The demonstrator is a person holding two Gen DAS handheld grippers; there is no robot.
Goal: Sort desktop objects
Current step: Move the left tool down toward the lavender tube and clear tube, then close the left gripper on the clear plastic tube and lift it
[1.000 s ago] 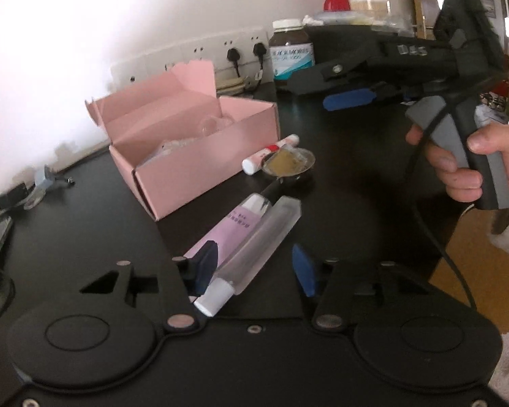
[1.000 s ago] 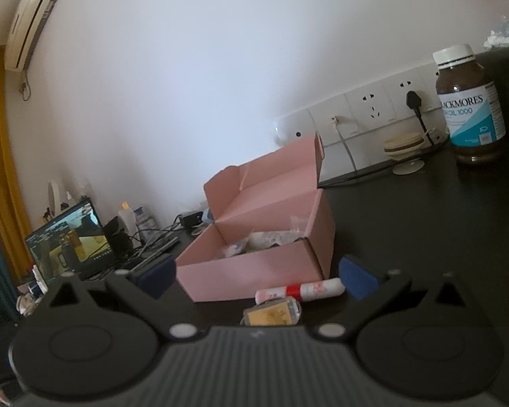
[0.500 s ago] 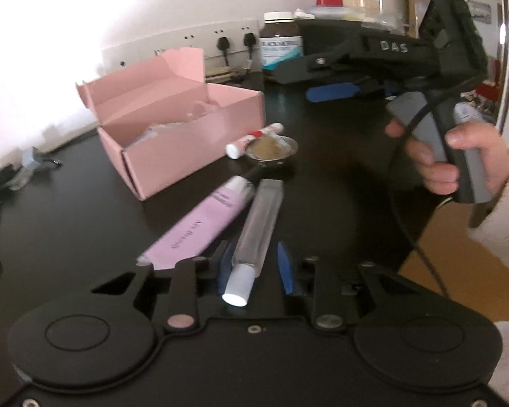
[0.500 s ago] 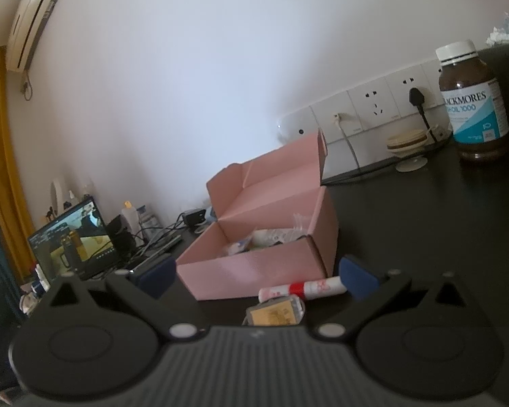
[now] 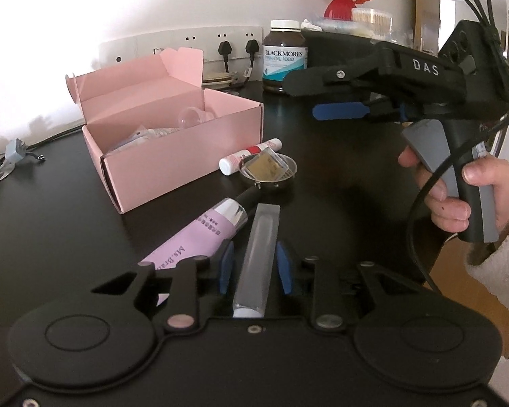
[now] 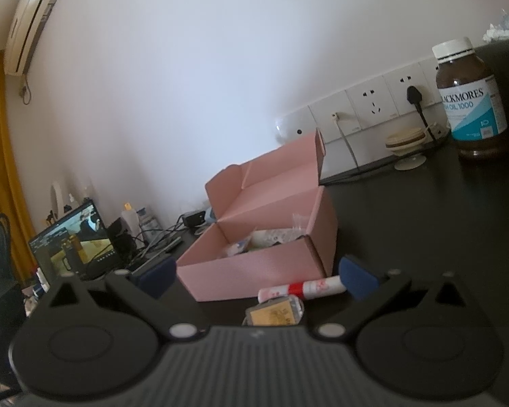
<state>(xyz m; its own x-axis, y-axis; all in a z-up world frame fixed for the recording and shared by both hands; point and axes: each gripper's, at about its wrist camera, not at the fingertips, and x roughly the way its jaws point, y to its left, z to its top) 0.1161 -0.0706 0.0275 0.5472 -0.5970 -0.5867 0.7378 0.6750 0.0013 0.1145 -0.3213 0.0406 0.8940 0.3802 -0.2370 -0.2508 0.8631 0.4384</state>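
The left tongs (image 5: 254,266) are closing around the clear tube (image 5: 257,257), which lies lengthwise between the two blue pads (image 5: 226,266) with its white cap toward the camera; the pads sit just beside its sides, and contact cannot be confirmed. The purple tube (image 5: 200,237) lies on the desk (image 5: 51,224) touching the outer face of the left pad, its silver collar angled ahead. Ahead of the tongs, a small dish (image 5: 268,171) carries a gold-faced clear case, and a white stick (image 5: 249,156) lies just behind it, near the front wall of the pink box (image 5: 183,149). The box stands ahead and to the left, lid up, with clear packets inside. Bare desk lies left of the tongs and between dish and bottle (image 5: 284,56). The desk edge runs close on the right. The right tongs (image 6: 254,276) stand open and empty, held level above the dish by a hand (image 5: 465,196); box and stick lie just ahead of them.
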